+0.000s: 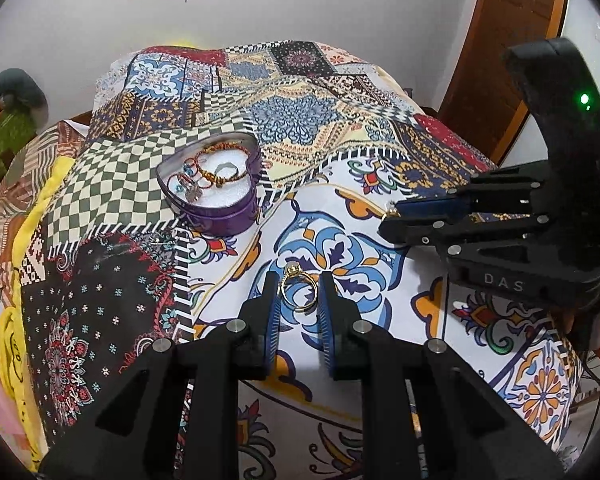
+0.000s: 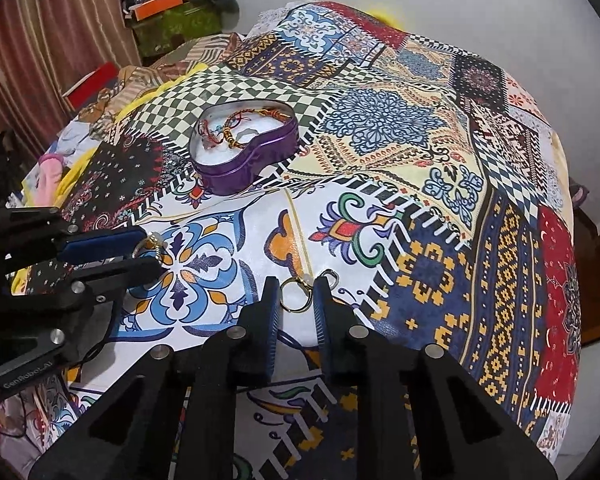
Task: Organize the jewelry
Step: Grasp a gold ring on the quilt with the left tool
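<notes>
- Between my left gripper's (image 1: 299, 294) blue ribbed pads, a gold ring (image 1: 296, 295) sits clamped.
- Right gripper (image 2: 295, 294) likewise pinches another thin ring (image 2: 296, 295), seemingly gold.
- Heart-shaped purple tin (image 1: 216, 184), holding bracelets, rests beyond on the patchwork quilt (image 1: 340, 128).

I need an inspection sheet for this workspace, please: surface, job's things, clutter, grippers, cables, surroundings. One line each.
Surface: bed under a patchwork bedspread.
Job's things: purple heart-shaped tin, open, with bracelets and rings on white padding; a silver ring lying on the bedspread near the right gripper's fingertip.
Clutter: clothes and boxes piled beyond the bed.
Grippers: left gripper shut on a gold ring; right gripper shut on a second gold ring.
Cables: dark cable beside the bed's right edge.
Surroundings: white wall, wooden door, striped curtain.
</notes>
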`<state>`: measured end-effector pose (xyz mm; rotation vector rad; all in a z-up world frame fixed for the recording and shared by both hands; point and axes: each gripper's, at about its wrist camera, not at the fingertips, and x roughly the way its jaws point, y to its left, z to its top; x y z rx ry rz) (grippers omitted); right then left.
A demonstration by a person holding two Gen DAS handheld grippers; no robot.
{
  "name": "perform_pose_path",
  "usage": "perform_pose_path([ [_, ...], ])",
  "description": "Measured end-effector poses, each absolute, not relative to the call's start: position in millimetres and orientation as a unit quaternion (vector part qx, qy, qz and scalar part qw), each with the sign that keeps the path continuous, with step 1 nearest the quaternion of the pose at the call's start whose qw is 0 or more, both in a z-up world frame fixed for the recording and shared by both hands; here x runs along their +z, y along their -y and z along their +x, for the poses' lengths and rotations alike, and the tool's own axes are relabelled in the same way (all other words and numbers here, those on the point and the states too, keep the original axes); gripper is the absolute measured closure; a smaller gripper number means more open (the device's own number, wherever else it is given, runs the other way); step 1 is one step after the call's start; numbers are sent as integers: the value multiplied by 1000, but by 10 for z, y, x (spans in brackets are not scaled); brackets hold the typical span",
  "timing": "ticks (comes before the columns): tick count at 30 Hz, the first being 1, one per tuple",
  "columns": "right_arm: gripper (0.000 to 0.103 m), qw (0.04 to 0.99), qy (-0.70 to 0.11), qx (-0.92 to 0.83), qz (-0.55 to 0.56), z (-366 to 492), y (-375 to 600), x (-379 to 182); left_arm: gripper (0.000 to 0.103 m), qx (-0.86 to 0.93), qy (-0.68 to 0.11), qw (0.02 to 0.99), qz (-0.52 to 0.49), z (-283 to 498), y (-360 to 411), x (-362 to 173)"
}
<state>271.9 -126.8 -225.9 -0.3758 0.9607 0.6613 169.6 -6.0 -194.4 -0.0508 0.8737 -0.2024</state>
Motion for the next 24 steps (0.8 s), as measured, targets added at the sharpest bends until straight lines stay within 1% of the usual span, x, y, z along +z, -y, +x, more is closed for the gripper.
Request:
perform_pose_path([
  [8, 88, 826, -444, 310, -158, 2664, 1283, -2128, 85, -77, -402, 912, -39, 1695, -102, -1747],
  [24, 88, 846, -378, 353, -126, 2662, 980, -1588, 85, -46, -358, 932, -42, 1834, -395, -1412],
])
